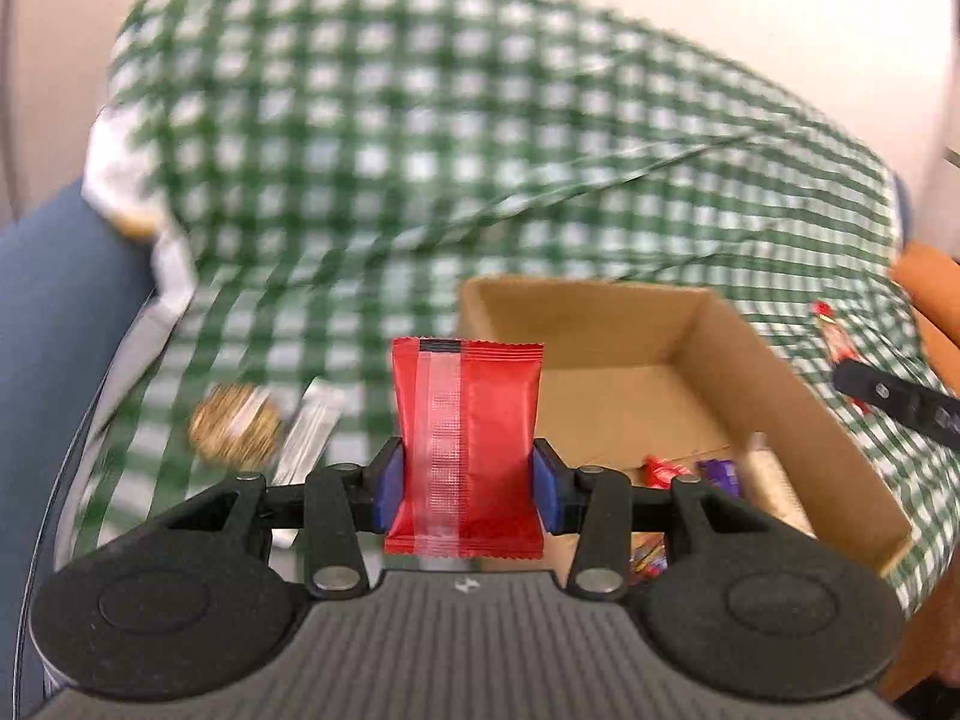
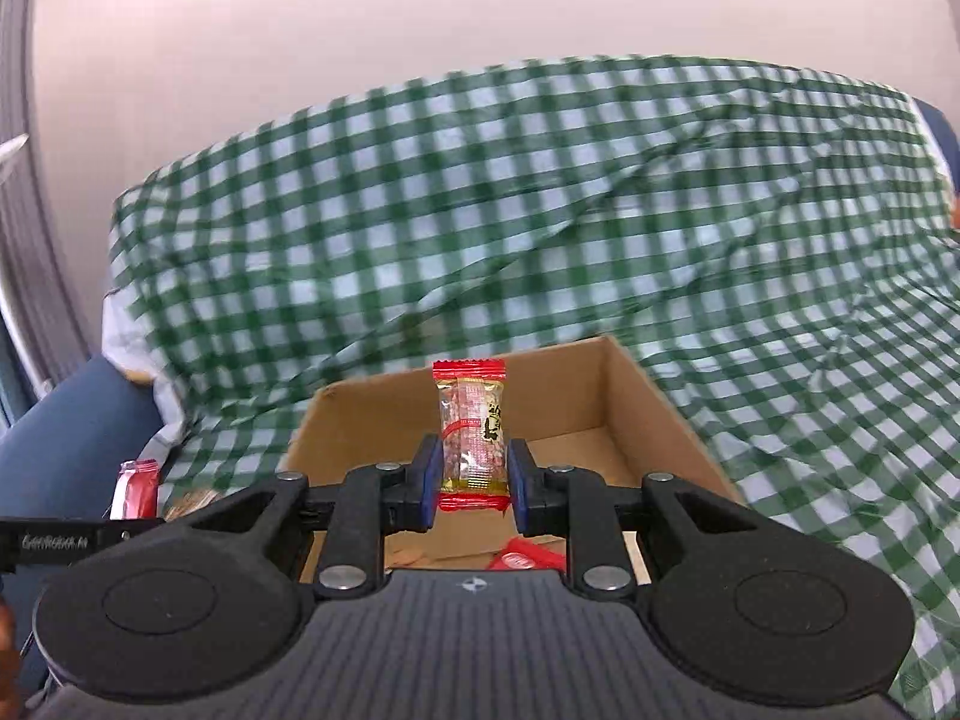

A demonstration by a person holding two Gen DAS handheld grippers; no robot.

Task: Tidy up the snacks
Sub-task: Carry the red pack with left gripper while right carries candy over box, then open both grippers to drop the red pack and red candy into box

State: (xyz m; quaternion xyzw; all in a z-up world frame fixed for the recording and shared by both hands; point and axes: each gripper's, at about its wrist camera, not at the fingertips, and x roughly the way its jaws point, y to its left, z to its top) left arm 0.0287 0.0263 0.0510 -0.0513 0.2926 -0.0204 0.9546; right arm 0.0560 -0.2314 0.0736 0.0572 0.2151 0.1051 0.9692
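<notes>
The left gripper is clamped on a red snack packet, its blue pads pressing the packet's two long sides. The packet stands upright, long axis running away from the camera, crimped ends at top and bottom and a pale seam strip down its length. Just right of it and beyond lies an open cardboard box on a green checked cloth, with a few small wrapped sweets in its near corner. To the left, on the cloth, lie a blurred golden round snack and a silvery stick packet. The right gripper grips a small clear sweet wrapper with red ends, also upright, lengthwise between the pads, held over the near side of the same box.
</notes>
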